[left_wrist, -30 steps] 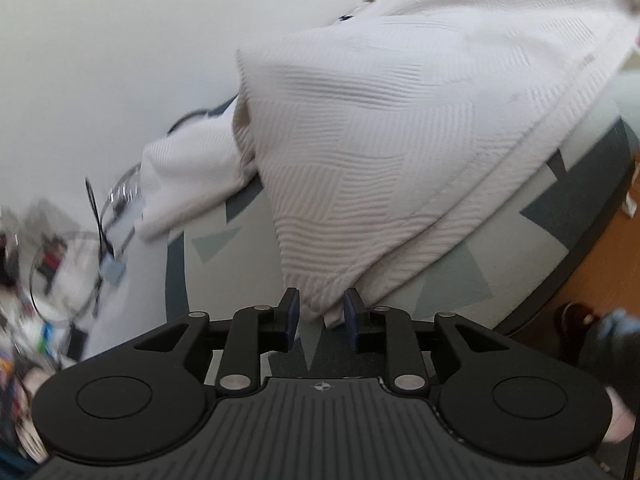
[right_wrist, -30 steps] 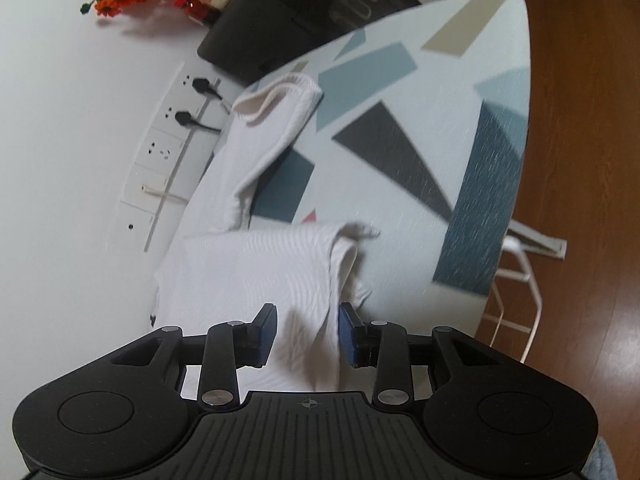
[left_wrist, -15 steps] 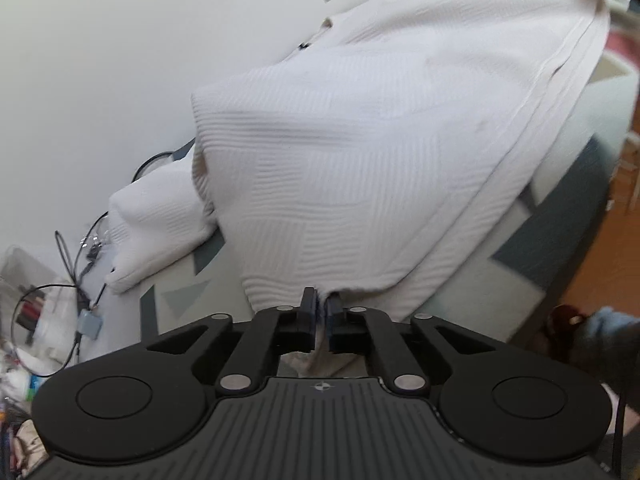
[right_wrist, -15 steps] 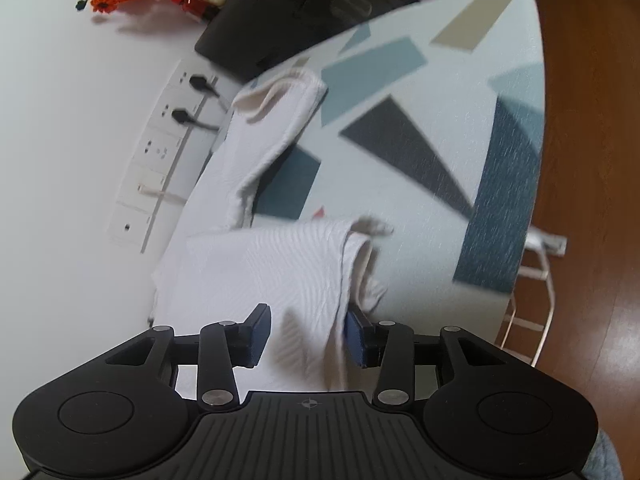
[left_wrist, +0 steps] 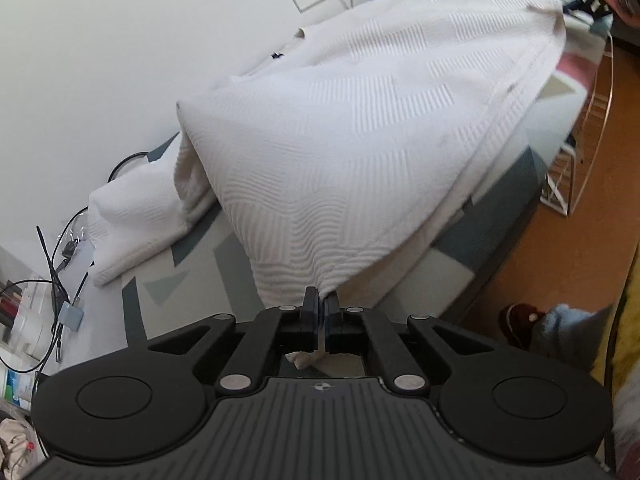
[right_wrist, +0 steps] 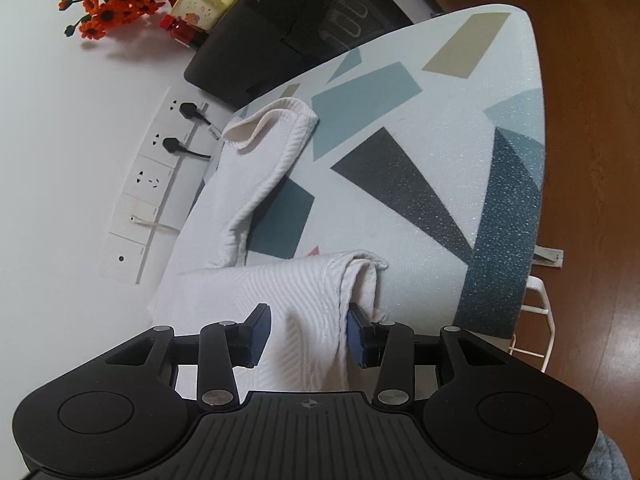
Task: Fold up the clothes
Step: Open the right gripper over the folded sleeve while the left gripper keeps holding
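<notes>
A white textured knit garment (left_wrist: pixel 360 120) lies on the patterned ironing board (left_wrist: pixel 192 276). My left gripper (left_wrist: pixel 320 304) is shut on the garment's near hem corner and holds it lifted, so the cloth tents up from the board. In the right wrist view the garment (right_wrist: pixel 312 292) shows a bunched fold and a sleeve (right_wrist: pixel 260 168) stretched toward the wall. My right gripper (right_wrist: pixel 308 336) is open, its blue-padded fingers (right_wrist: pixel 360 340) straddling the folded edge without pinching it.
The ironing board (right_wrist: pixel 440 128) ends in a rounded tip over a wooden floor (right_wrist: pixel 592 80). Wall sockets with plugs (right_wrist: pixel 176 128), orange flowers (right_wrist: pixel 112 4), a cup and a black box stand behind it. Cables and clutter (left_wrist: pixel 48 280) lie at the left.
My left gripper closed on the garment's hem corner and lifted it. My right gripper stayed open and edged forward around the folded edge.
</notes>
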`<state>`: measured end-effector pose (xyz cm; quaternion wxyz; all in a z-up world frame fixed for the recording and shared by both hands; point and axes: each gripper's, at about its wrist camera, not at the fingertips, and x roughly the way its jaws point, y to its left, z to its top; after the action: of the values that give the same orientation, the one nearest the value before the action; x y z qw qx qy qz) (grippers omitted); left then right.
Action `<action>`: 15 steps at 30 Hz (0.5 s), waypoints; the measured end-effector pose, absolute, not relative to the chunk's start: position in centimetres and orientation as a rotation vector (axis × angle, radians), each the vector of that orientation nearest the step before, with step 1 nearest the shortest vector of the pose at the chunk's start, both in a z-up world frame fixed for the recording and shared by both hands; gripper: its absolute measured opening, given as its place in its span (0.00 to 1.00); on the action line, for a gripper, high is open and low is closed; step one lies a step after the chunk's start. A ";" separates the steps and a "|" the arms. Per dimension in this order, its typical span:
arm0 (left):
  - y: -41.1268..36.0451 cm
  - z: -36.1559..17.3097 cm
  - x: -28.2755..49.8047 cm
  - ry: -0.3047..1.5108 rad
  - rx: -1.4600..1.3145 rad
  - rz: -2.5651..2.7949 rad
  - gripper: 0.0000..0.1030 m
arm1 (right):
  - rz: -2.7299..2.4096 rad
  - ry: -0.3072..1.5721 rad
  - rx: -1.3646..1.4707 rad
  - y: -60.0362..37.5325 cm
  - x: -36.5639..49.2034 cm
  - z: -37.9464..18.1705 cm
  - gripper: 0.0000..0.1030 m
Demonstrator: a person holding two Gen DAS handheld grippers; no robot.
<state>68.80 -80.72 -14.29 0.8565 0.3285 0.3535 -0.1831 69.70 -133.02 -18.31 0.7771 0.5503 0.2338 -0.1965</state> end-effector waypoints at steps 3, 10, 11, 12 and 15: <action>-80.8 -14.8 68.8 0.732 0.692 -0.344 0.03 | -0.414 0.503 1.177 -132.6 69.4 -17.6 0.36; -80.5 -15.8 69.3 0.774 0.676 -0.334 0.04 | -0.388 0.497 1.147 -131.6 68.8 -16.0 0.36; -80.5 -15.8 69.3 0.773 0.679 -0.334 0.04 | -0.386 0.496 1.136 -131.4 68.7 -15.8 0.36; -80.5 -15.9 69.4 0.772 0.682 -0.335 0.04 | -0.388 0.497 1.116 -131.1 68.6 -15.4 0.36; -80.6 -15.9 69.4 0.770 0.682 -0.332 0.03 | -0.392 0.498 1.053 -130.0 68.5 -14.4 0.36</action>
<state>69.36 -80.57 -15.91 0.8574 0.3247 0.3667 -0.1579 68.48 -130.00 -14.37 0.8171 0.4940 0.2336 -0.1838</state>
